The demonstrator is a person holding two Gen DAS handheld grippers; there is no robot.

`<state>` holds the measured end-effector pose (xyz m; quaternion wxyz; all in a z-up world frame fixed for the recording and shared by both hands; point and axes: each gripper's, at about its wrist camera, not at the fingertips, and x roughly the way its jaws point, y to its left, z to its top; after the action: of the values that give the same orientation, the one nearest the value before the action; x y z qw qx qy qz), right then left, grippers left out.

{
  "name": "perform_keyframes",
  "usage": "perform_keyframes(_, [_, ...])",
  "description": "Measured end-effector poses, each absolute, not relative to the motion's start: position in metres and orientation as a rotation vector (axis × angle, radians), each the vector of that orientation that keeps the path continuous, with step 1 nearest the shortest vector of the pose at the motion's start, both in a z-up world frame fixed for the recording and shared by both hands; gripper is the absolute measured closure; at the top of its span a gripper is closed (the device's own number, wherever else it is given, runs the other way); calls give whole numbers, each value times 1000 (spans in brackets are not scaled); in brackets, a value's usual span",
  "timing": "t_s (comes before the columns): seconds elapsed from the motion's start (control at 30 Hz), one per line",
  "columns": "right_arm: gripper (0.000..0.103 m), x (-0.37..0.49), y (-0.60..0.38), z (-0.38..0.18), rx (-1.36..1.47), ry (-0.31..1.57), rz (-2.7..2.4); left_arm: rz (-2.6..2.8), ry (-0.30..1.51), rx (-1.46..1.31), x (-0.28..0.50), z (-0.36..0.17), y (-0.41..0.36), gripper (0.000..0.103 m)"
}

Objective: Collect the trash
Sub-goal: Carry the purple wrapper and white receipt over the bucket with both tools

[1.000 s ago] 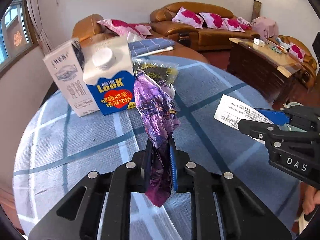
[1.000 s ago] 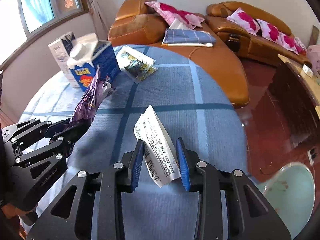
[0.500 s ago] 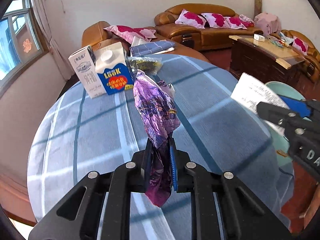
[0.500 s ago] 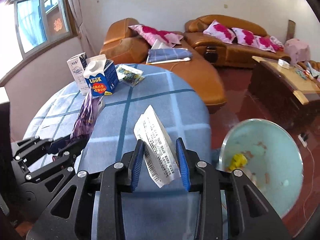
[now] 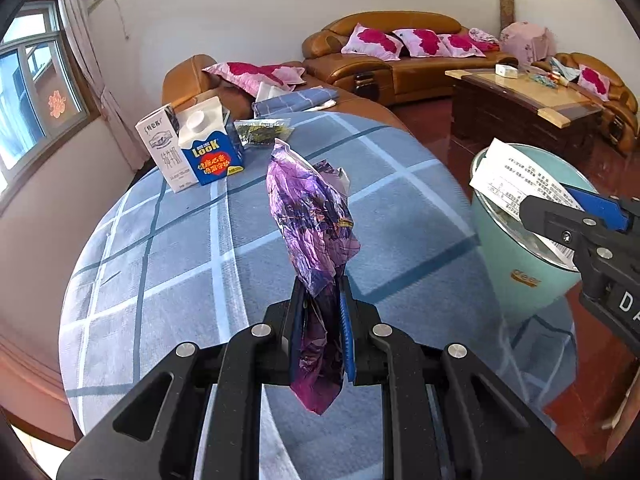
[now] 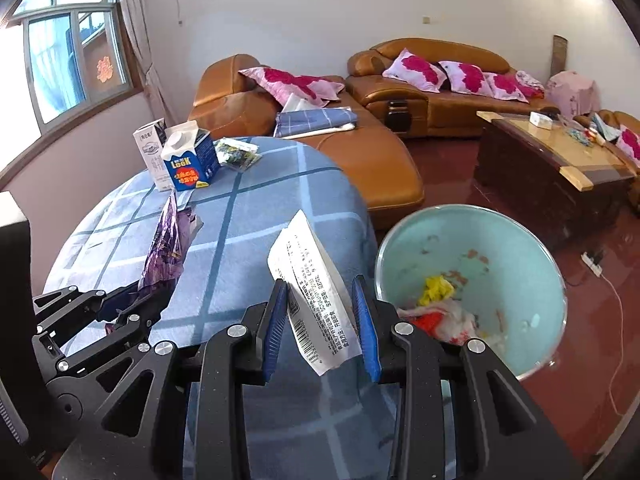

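My left gripper is shut on a crumpled purple foil wrapper, which stands up out of the jaws above the blue checked tablecloth. My right gripper is shut on a white printed receipt, held in the air near the table's right edge. Just right of it stands a pale teal trash bin with yellow, red and white scraps inside. In the left wrist view the receipt and right gripper hang over the bin. The right wrist view shows the left gripper and wrapper at lower left.
At the table's far side stand a blue Look carton and a white carton, with a dark snack packet beside them. Brown leather sofas and a wooden coffee table lie beyond. A white cable runs over the red floor.
Both grippers have drawn back from the cartons and swung right with their loads still gripped. The teal bin has come into view and the receipt now hangs beside it.
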<state>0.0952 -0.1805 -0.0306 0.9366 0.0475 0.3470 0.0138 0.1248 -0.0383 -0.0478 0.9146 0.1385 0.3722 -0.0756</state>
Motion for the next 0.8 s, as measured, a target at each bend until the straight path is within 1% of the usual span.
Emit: perform_keyframes(0.8, [69, 55, -237, -30, 140, 667, -94, -247, 761, 337, 94, -45, -92, 87])
